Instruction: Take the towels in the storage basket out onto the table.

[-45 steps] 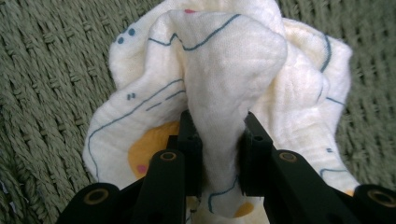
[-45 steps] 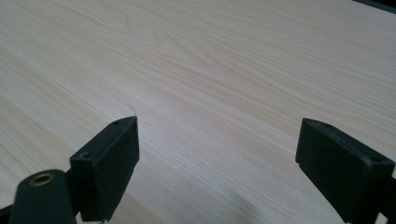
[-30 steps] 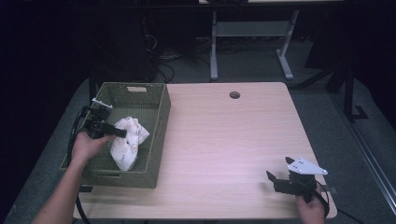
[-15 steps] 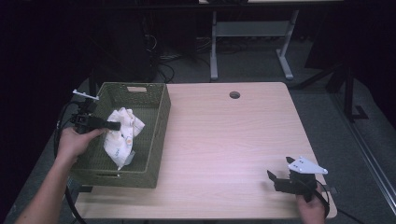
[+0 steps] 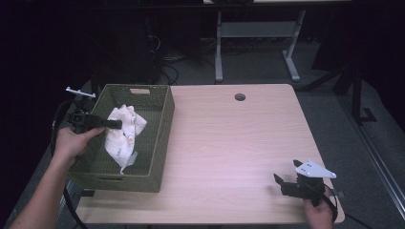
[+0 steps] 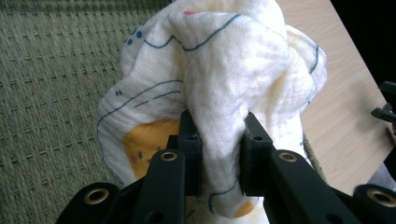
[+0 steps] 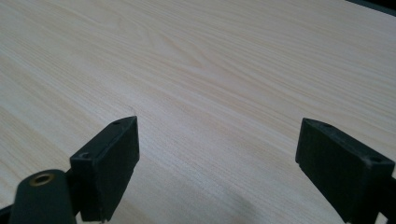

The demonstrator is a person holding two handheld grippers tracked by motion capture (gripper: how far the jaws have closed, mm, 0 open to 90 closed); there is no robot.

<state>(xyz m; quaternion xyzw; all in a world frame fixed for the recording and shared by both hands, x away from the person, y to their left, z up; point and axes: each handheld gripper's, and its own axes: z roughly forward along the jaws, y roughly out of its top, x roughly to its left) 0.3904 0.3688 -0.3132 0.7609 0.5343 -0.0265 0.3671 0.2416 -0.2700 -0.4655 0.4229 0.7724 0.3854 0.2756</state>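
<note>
The left gripper [image 5: 114, 124] is clamped on the cloth [image 5: 124, 136], which hangs downward from its jaws inside the basket [image 5: 160, 143].

No writing, label, brand, number or sign can be read in any of the views; the cloth [image 6: 219, 70] carries only printed line drawings, dots and yellow patches, none of them forming letters or figures.
</note>
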